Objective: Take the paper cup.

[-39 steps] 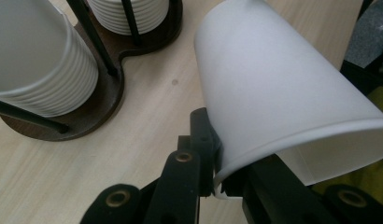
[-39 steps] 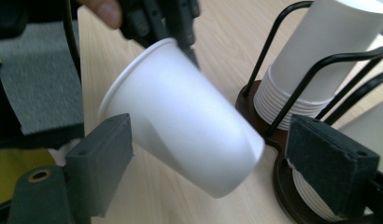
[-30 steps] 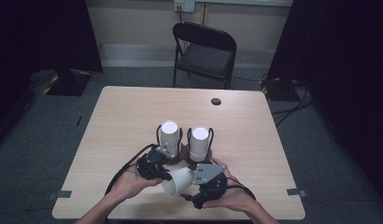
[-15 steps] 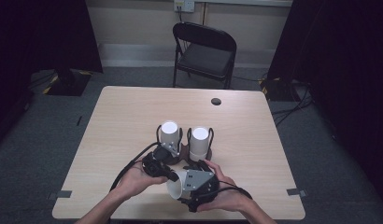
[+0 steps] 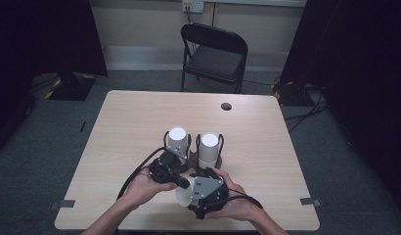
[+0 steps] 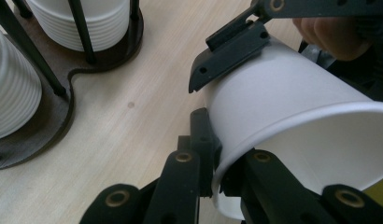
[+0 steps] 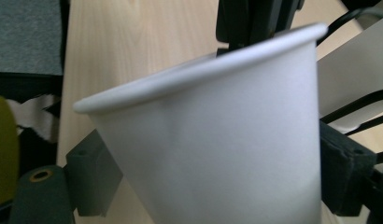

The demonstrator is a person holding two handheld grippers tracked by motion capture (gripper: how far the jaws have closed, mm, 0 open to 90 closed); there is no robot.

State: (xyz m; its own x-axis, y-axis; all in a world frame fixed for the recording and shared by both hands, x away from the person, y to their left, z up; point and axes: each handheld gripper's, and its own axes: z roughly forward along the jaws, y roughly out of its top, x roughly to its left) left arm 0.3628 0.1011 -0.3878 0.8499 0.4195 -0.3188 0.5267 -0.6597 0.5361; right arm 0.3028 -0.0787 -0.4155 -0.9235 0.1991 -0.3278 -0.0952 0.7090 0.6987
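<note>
Near the tabletop's (image 5: 140, 117) front edge, we pinch the paper cup's (image 5: 185, 195) rim in the left tongs (image 6: 216, 170) so the closing right tongs (image 7: 217, 196) can clasp its body.

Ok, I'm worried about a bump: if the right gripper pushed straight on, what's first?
The right gripper has just been closing its jaws around the cup, which widens ahead, so probably that; behind its rim, the left gripper.

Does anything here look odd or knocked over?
One white paper cup lies tilted on its side above the table, unlike the upright stacks in the wooden holder. The left gripper pinches its rim, and the right gripper straddles its body. Nothing spilled.
</note>
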